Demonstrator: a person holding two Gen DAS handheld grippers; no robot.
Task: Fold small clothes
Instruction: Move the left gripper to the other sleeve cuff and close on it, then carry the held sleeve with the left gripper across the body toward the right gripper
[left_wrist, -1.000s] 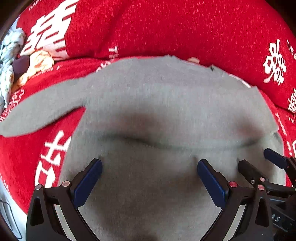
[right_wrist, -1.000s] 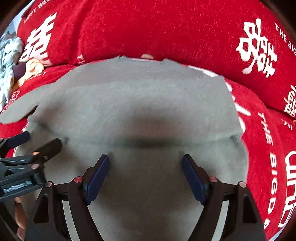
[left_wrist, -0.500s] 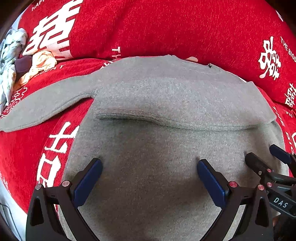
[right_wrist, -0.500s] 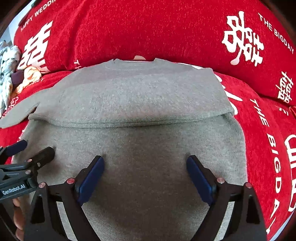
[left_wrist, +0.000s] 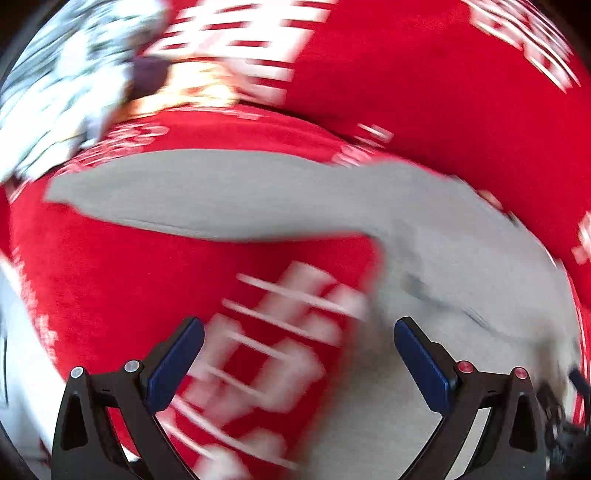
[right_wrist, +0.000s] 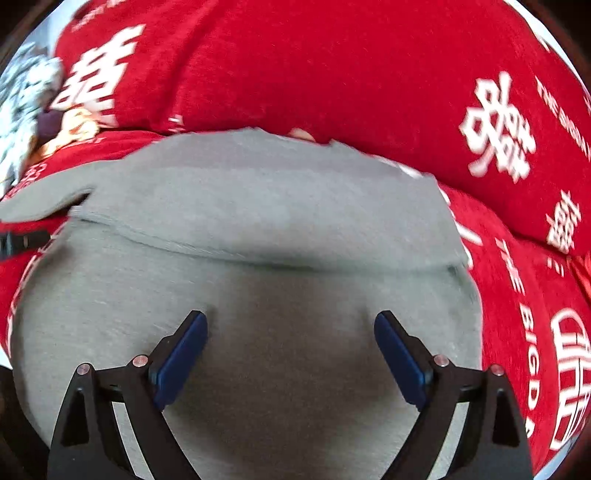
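Note:
A grey sweater (right_wrist: 277, 206) lies on the red cover, its near part doubled over so that a fold edge (right_wrist: 258, 258) runs across the middle. Its left sleeve (left_wrist: 221, 192) stretches flat out to the left. In the blurred left wrist view, my left gripper (left_wrist: 298, 325) is open over the red cover beside the sweater's left edge, with nothing between its fingers. My right gripper (right_wrist: 291, 315) hangs open above the near half of the sweater and holds nothing. A dark tip of the left gripper (right_wrist: 22, 242) shows at the left border of the right wrist view.
A red back cushion (right_wrist: 332, 74) with white characters rises behind the sweater. The red seat cover (right_wrist: 517, 295) extends to the right. A heap of other clothes (right_wrist: 26, 96) lies at the far left, also blurred in the left wrist view as the clothes heap (left_wrist: 66, 74).
My left gripper has swung left, from over the sweater's body to over the red cover below the sleeve. The right gripper has shifted slightly and its jaws stand a little wider.

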